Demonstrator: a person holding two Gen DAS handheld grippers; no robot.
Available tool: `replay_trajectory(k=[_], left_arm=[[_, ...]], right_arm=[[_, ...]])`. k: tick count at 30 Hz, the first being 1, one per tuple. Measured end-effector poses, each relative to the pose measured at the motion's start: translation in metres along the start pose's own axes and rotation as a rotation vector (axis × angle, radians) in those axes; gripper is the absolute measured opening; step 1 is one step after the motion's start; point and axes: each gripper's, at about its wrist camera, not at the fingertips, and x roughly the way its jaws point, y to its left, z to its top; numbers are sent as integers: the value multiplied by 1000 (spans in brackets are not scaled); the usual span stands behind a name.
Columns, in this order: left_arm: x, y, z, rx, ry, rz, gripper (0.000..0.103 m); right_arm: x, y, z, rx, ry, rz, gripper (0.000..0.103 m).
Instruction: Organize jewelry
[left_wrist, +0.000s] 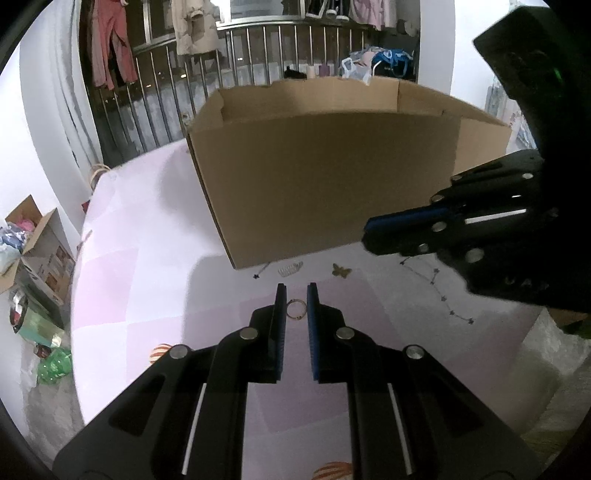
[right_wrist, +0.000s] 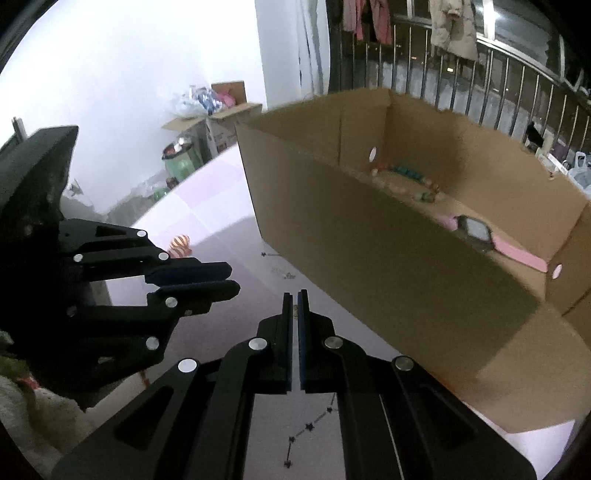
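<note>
The left hand-held gripper (left_wrist: 296, 295) is low centre in its own view, its blue pads narrowed onto a small gold ring (left_wrist: 296, 308). The ring appears pinched at its two sides, its open face toward the camera, probably so that it cannot roll off the pale pink counter (left_wrist: 147, 258). The right hand-held gripper (right_wrist: 294, 301) is clenched almost flat, and a tiny gold speck shows in the slit between its pads; what piece that is I cannot tell. It sits centre-bottom of its view, just in front of the cardboard box (right_wrist: 388, 258), which I judge to be the drop-off point. Inside the box, at right of that view, lie a pink-strapped watch (right_wrist: 480, 232), its strap running from upper left to lower right along the floor, and a beaded bracelet (right_wrist: 406, 173) farther back. Loose on the counter are a star chain (left_wrist: 439, 291) trailing diagonally to lower right, a butterfly clip (left_wrist: 341, 271) and a small clear comb (left_wrist: 290, 268).
</note>
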Motion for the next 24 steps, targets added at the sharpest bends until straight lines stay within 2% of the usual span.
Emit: replay_trajectory(k=[6, 8, 9, 10, 14, 18, 23, 24], left_arm=[[-6, -2, -3, -9, -3, 2, 10], [-4, -5, -4, -7, 8, 5, 10], [-3, -6, -4, -8, 13, 3, 10], [-2, -6, -5, -10, 18, 0, 10], [2, -7, -7, -16, 32, -6, 10], [7, -4, -10, -29, 43, -11, 10], [10, 0, -11, -43, 50, -16, 10], [11, 1, -11, -45, 51, -17, 10]], right_arm=[[7, -2, -2, 20, 21, 26, 5], [15, 1, -3, 12, 29, 4, 12], [19, 1, -3, 6, 35, 5, 22], [24, 2, -3, 0, 39, -4, 26], [41, 4, -1, -42, 76, -38, 26], [52, 6, -1, -52, 108, -37, 25], [52, 2, 1, -38, 142, -11, 8], [53, 2, 1, -33, 145, -8, 7]])
